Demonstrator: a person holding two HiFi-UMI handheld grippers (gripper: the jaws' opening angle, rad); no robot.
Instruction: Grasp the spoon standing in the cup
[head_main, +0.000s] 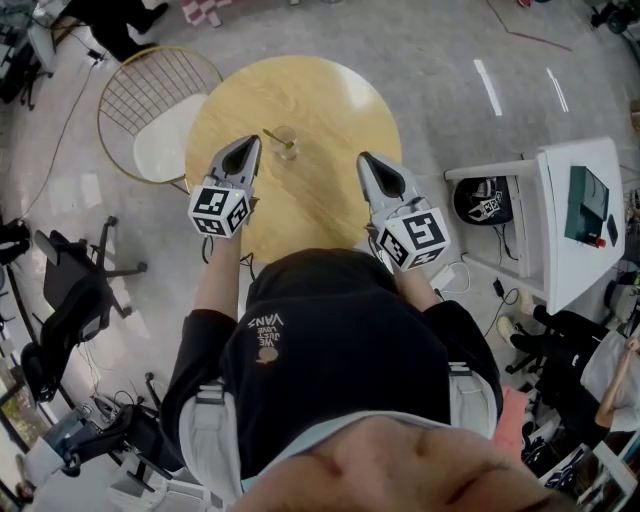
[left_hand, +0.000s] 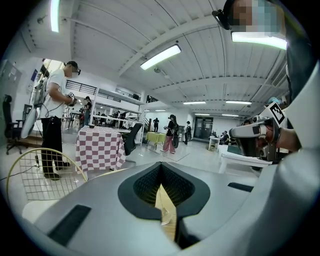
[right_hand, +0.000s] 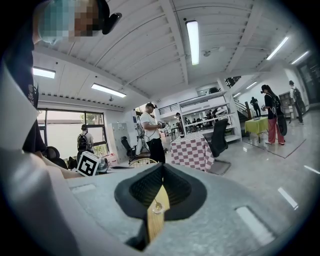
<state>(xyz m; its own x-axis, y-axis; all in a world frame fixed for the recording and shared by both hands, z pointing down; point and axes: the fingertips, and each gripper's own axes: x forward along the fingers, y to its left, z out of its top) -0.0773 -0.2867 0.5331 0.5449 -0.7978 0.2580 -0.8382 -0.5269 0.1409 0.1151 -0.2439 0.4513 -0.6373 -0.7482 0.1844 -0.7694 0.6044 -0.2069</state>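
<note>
Approach only: the spoon (head_main: 272, 136) stands in the cup (head_main: 287, 145) on the bench (head_main: 330, 100), just beside the left gripper (head_main: 250, 142). Left and right gripper (head_main: 365, 158) fingers are closed and empty. Next, one should open them around the spoon.

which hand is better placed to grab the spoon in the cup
Left. The left gripper sits just beside the cup and its spoon; the right gripper is farther away. Both are shut.

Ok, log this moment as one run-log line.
stage: pre-grasp | left gripper: shut, empty, short of cup | right gripper: shut, empty, farther off | spoon: in cup, not grasped
</note>
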